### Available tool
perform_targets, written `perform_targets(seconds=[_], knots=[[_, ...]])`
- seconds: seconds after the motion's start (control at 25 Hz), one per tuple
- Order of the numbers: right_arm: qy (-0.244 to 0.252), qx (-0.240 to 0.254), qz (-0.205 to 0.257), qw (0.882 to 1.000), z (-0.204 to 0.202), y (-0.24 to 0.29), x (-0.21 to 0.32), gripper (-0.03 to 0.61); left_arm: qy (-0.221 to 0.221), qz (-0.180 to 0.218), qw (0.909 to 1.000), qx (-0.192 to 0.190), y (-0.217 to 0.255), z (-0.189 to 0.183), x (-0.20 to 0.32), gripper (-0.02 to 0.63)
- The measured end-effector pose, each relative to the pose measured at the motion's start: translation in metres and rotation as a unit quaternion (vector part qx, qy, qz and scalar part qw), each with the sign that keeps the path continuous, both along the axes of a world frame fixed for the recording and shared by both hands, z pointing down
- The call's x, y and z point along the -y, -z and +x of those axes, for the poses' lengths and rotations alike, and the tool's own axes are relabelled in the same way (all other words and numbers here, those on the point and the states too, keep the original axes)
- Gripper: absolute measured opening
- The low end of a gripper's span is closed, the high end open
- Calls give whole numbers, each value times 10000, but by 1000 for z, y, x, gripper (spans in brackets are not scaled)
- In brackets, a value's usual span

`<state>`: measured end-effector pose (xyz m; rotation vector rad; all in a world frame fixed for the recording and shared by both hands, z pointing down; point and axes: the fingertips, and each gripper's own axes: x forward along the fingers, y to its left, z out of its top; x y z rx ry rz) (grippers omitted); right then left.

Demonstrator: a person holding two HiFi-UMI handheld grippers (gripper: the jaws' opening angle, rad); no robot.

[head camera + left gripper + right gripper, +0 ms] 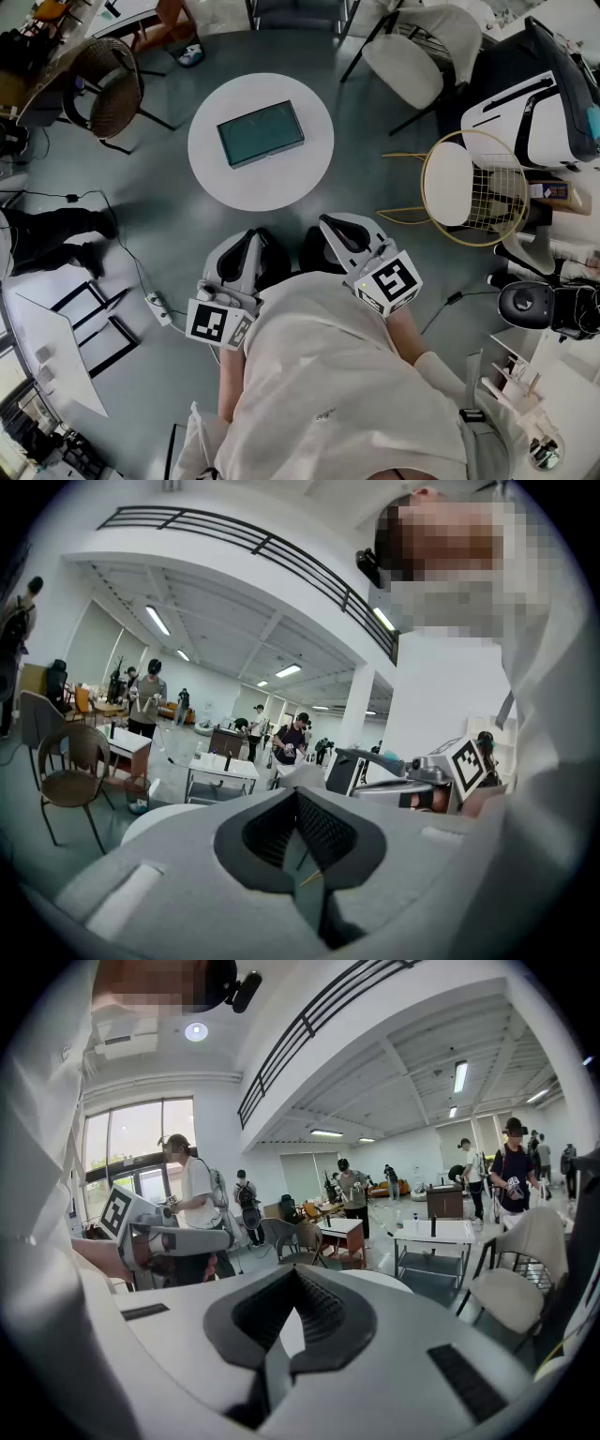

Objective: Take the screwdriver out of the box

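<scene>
In the head view, a brown wicker chair (pixel 101 89) stands at the upper left, and below it, at the left edge, are the dark-trousered legs of a bystander (pixel 52 236). A white power strip (pixel 156 307) lies on the grey floor lower down. The round white table (pixel 211 173) sits in the upper middle of the frame. The dark teal box (pixel 261 133) lies flat on it, slightly askew and near the table's centre. Its lid is shut, so the screwdriver inside cannot be seen. Both grippers are held close to the person's body in the lower middle, well apart from the table and pointing toward it. The left gripper (pixel 253 239) is just left of centre, with its marker cube (pixel 217 324) toward the bottom. In the left gripper view its jaws (pixel 297 793) meet at the tips with nothing between them. The right gripper (pixel 332 225) is just beside it, with its marker cube (pixel 390 282) to the lower right. In the right gripper view its jaws (pixel 298 1275) are likewise pressed together and empty. Further right stands a gold wire chair (pixel 487 192) with a white seat. A white shell chair (pixel 405 58) stands in the upper right.
</scene>
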<state>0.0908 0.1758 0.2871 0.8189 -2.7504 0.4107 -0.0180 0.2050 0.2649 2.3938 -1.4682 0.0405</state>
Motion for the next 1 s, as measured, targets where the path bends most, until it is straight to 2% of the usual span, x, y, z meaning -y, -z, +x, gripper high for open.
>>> perform_targets(seconds=[0.16,0.28,0.52,0.8,1.0], knots=[[340,298,-76,9989,-13,8,-13,5,-262,-119,9996,45,-7,28,-2,11],[489,308,-106,9983,-17,5,-24,5,-318,-155,9993,150,-10,36,-2,11],[577,355,-235,9974,-8,-3,-29,5,-121,-172,9995,216,-9,37,-3,11],[533,309,-600,9963,10,-20,-33,6,117,-212,9993,301,-19,51,-14,11],[703,387,-729,9941,15,-24,-37,6,200,-268,9990,308,-22,59,-23,11]])
